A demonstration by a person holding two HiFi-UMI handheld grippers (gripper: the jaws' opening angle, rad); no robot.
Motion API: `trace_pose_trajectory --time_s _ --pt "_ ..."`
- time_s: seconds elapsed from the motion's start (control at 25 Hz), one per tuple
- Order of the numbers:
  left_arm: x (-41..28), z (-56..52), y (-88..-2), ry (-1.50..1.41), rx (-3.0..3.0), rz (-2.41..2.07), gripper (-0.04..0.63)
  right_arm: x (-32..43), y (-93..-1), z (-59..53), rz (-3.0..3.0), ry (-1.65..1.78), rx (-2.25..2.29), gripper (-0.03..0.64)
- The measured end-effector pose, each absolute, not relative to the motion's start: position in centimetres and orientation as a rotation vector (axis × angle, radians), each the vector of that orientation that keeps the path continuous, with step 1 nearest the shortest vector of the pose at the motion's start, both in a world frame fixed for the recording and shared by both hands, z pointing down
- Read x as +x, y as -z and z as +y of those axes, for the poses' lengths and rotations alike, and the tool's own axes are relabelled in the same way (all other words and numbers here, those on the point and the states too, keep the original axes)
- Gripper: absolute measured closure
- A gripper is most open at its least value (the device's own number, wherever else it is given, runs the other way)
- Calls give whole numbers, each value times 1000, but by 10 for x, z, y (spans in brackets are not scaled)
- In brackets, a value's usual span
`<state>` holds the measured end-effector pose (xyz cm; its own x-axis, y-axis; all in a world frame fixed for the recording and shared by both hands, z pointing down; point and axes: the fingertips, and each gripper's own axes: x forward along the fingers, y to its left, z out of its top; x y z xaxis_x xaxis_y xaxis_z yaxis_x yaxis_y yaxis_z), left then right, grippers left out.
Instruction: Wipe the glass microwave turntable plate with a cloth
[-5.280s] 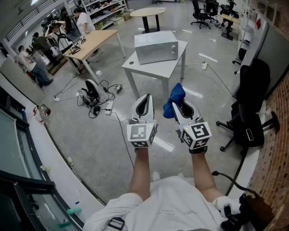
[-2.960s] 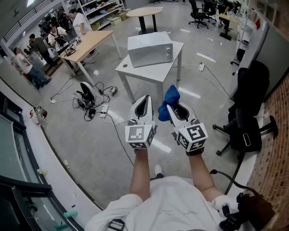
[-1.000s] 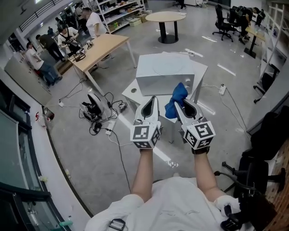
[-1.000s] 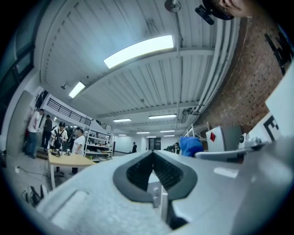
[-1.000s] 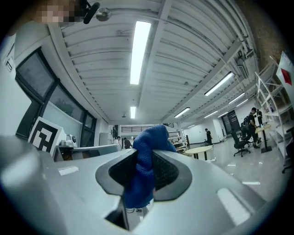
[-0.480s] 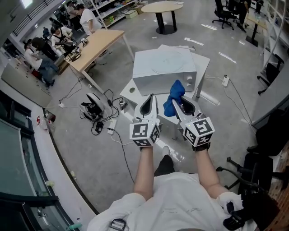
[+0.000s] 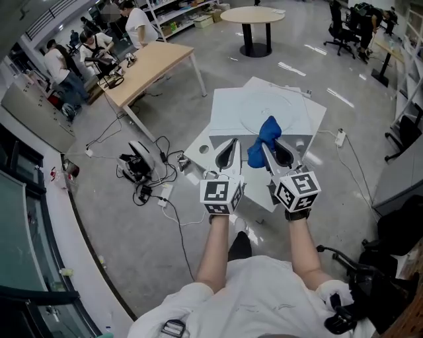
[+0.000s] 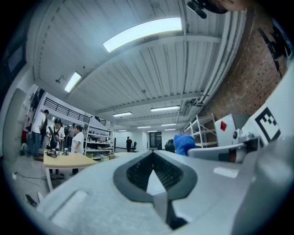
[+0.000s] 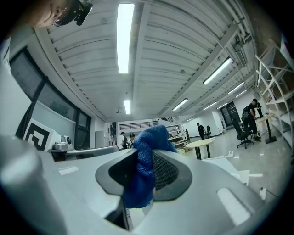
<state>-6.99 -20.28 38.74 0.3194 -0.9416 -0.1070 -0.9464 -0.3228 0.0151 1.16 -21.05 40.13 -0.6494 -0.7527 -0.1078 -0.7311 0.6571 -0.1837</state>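
A silver microwave (image 7: 291,109) stands on a white table (image 7: 198,148) just beyond both grippers. A faint round outline on its top (image 7: 268,112) looks like a clear glass plate; I cannot tell for sure. My right gripper (image 7: 271,146) is shut on a bunched blue cloth (image 7: 266,132), which sticks up past the jaw tips over the microwave's near edge. In the right gripper view the cloth (image 9: 151,135) fills the gap of that gripper (image 9: 146,158). My left gripper (image 7: 229,146) hovers beside it, shut and holding nothing (image 8: 154,153).
A wooden table (image 7: 149,66) with people around it stands at the back left. Cables and a device (image 7: 139,165) lie on the floor left of the white table. A round table (image 7: 254,13) and office chairs (image 7: 344,20) are at the back.
The microwave table has come much closer, from well ahead to right under the gripper tips. Both grippers keep the same pose; the cloth stays in the right one.
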Motion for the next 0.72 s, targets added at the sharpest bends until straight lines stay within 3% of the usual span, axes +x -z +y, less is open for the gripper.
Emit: trace_pose_trajectory --time_s 0.48,0.72 --pt "-145 -333 -366 -234 -2545 1742 595 -60 -383 -334 2669 123 -1285 517" --pt "-167 -375 -376 -283 -2570 1757 595 -60 -385 -364 2662 92 -1362 515"
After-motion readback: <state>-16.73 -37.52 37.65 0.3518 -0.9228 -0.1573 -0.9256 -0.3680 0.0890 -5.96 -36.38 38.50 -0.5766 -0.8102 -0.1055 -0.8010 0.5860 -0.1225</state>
